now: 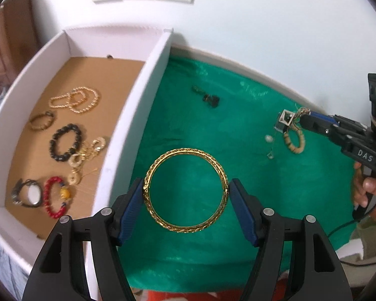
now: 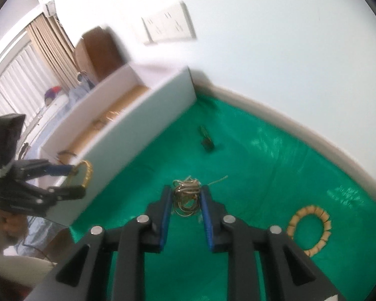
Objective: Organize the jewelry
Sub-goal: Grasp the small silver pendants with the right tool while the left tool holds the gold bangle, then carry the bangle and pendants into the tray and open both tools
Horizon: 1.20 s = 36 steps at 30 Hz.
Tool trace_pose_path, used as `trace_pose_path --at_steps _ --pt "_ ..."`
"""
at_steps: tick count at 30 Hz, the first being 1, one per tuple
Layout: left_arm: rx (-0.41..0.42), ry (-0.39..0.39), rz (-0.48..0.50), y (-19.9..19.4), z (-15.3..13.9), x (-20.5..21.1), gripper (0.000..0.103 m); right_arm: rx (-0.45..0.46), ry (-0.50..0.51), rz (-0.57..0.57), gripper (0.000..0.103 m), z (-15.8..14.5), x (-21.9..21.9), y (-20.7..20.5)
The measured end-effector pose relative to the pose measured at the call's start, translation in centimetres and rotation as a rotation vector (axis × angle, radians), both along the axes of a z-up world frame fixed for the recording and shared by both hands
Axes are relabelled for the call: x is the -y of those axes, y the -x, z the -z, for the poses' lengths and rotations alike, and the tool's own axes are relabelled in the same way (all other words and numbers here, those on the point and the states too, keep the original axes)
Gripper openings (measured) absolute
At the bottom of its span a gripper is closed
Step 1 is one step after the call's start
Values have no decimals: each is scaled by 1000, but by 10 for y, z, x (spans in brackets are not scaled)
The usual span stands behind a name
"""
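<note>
Tongs, left (image 1: 186, 190): both pads press the outer rim of the gold bangle (image 1: 185, 190) at opposite sides, so the hoop hangs free above the green cloth (image 1: 213, 263) for carrying. Tongs, right (image 2: 186, 198): closed on a tangle of thin chain (image 2: 186, 193), pinched mid-bundle, probably to keep loose strands together. White box (image 1: 127, 135) stands just left, already holding bracelets (image 1: 65, 141) on its brown floor; likely destination for both pieces. Beige beaded ring (image 2: 309, 230) and small dark piece (image 2: 206, 140) remain on the cloth.
</note>
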State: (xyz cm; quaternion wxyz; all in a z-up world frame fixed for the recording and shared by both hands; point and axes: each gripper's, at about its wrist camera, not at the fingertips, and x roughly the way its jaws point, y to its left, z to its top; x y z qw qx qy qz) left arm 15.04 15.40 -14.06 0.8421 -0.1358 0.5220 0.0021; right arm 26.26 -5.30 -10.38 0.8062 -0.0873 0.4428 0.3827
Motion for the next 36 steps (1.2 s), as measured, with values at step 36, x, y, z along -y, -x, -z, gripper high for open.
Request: trace_pose_path --at_steps 36 --pt "-102 -20 -515 10 45 -274 70 -87 153 -326 23 48 -304 -53"
